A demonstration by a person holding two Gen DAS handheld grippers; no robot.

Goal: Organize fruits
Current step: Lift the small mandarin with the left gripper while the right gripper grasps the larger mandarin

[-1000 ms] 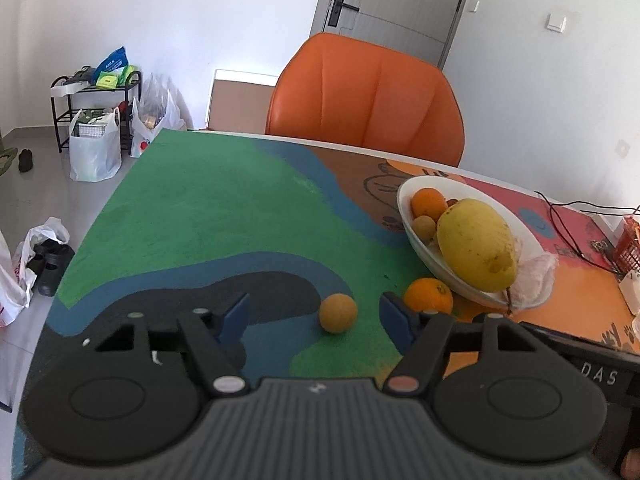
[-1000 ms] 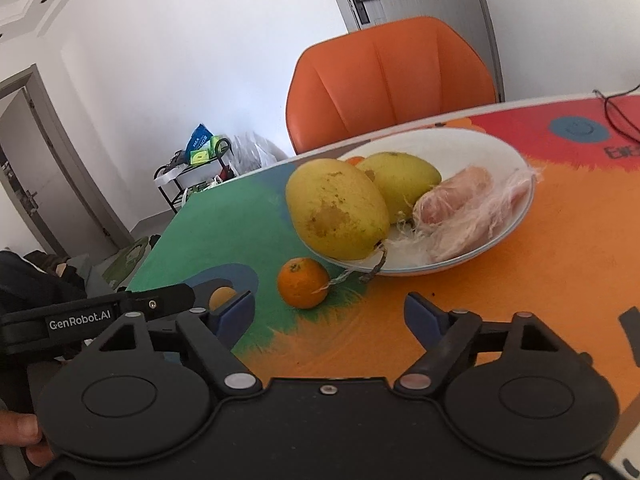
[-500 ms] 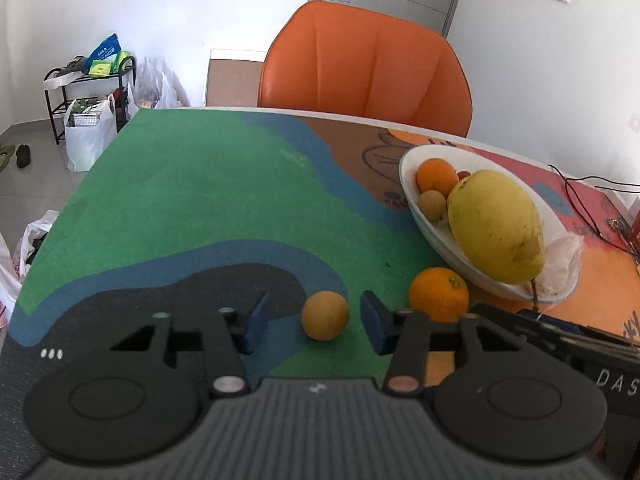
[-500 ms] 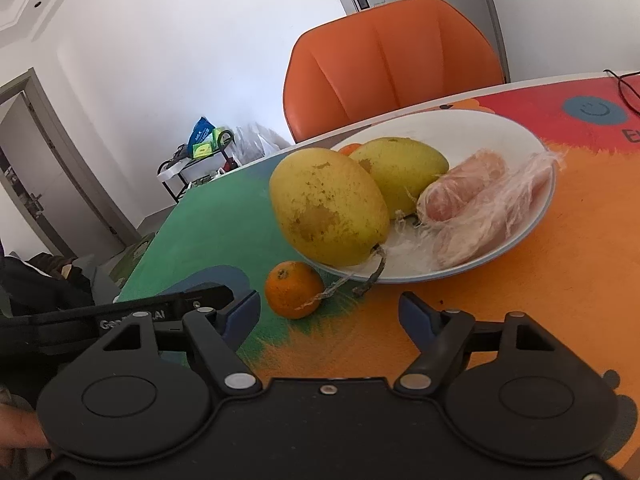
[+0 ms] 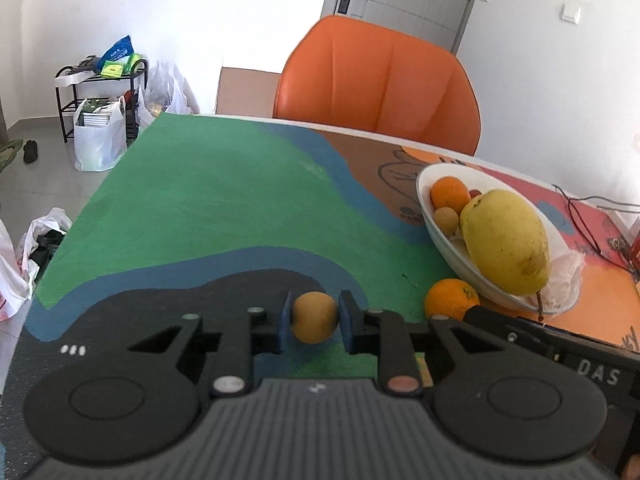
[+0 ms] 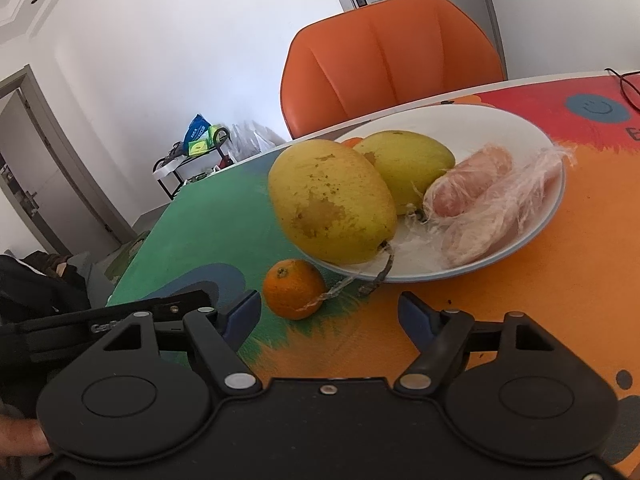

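The left gripper [image 5: 314,322] has drawn its blue-padded jaws in from a wide spread a second ago, and they now pinch the small round tan-yellow fruit [image 5: 314,317] from both sides, low in the middle of the left wrist view. The fruit has a matte, faintly rough skin and sits where the painted tabletop [image 5: 208,200] changes from black to green. The view has also closed in: the fruit and the plate look larger than before.

The right gripper [image 6: 329,312] has barely changed; its blue pads stand spread with nothing between them, above the orange-painted part of the table. Just ahead of its left pad, the small glossy orange with a dimpled rind [image 6: 293,288] lies on the table, close to the rim of the shallow white ceramic plate [image 6: 536,136]; whether it touches the rim cannot be told. In the left wrist view, this orange shows at lower right, beside the plate.

On the plate, a large smooth yellow mango with brown speckles [image 6: 332,200] hangs over the near rim, its dry stem trailing onto the table. A second, greener-yellow mango [image 6: 408,164] lies behind it, and two pinkish oblong items wrapped in crinkled clear plastic film [image 6: 492,200] fill the right side. The left wrist view also shows a second orange [image 5: 449,193] and a small tan fruit [image 5: 446,219] at the plate's far end. A padded orange leather chair [image 5: 376,84] stands behind the table.
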